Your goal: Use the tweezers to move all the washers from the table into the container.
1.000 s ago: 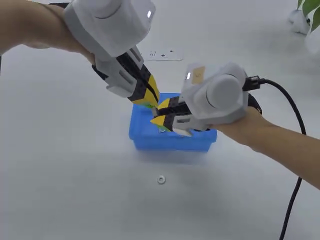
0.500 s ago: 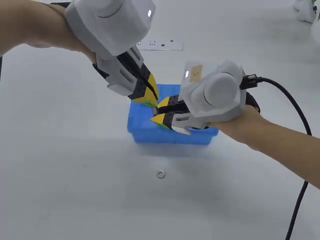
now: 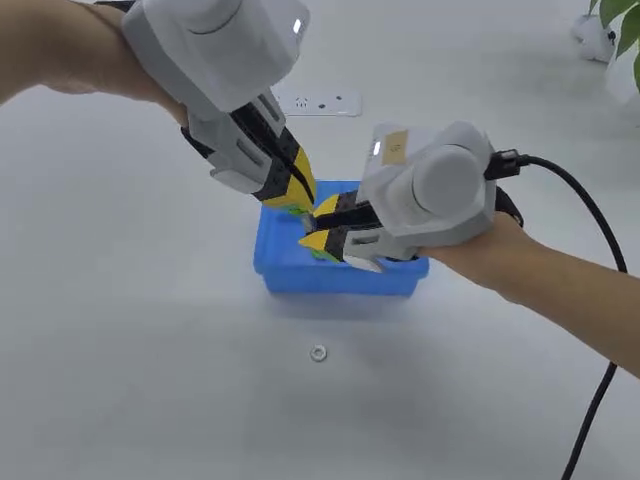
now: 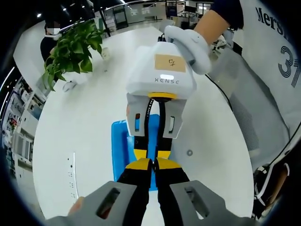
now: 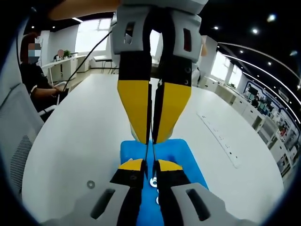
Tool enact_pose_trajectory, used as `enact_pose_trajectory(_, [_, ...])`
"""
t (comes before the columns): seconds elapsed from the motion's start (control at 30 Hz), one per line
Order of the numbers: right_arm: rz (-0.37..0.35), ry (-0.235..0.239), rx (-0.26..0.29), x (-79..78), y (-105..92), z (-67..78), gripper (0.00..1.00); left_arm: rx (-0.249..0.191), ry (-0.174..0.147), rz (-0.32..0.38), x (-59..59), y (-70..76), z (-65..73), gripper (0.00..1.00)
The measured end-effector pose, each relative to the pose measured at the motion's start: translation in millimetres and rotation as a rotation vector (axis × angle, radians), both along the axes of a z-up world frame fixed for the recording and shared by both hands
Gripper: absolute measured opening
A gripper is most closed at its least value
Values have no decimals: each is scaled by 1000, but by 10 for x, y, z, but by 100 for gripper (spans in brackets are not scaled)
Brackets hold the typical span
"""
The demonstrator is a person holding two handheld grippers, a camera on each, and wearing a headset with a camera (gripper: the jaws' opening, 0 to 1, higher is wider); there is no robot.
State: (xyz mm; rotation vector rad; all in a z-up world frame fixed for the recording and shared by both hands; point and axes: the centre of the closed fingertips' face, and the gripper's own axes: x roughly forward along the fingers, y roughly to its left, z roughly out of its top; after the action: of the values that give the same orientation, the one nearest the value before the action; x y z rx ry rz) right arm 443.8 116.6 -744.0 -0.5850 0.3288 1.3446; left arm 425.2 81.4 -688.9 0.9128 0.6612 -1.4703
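A blue container (image 3: 340, 275) stands mid-table, and both grippers meet tip to tip just above it. My left gripper (image 3: 300, 205) comes down from the upper left, its yellow jaws pressed on thin metal tweezers (image 5: 152, 117). From the right, my right gripper (image 3: 315, 235) has its jaws closed around the same tweezers lower down. A washer (image 5: 154, 181) lies inside the container (image 5: 183, 155). One washer (image 3: 318, 352) rests on the white table in front of the container, also seen as a washer (image 4: 189, 152) and washer (image 5: 90, 184).
A white power strip (image 3: 320, 103) lies on the table behind the container. The right gripper's black cable (image 3: 590, 240) trails off to the right. A potted plant (image 3: 610, 25) stands at the far right corner. A person (image 5: 33, 75) sits beyond the table.
The head camera has shifted slightly. Both grippers stay joined over the container, and the washer on the table has not moved.
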Motion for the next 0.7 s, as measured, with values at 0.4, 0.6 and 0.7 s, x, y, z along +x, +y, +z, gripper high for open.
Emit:
enact_pose_trajectory(0.4, [15, -52, 45, -288, -40, 422, 11, -14, -52, -28, -312, -36, 414, 6])
enact_pose_trajectory(0.6, [49, -70, 33, -524, -50, 464, 11, -22, -55, -32, -538, -45, 455, 6])
enact_pose_trajectory(0.7, [62, -64, 27, -636, -58, 440, 10, -33, -47, -24, -662, -49, 431, 6])
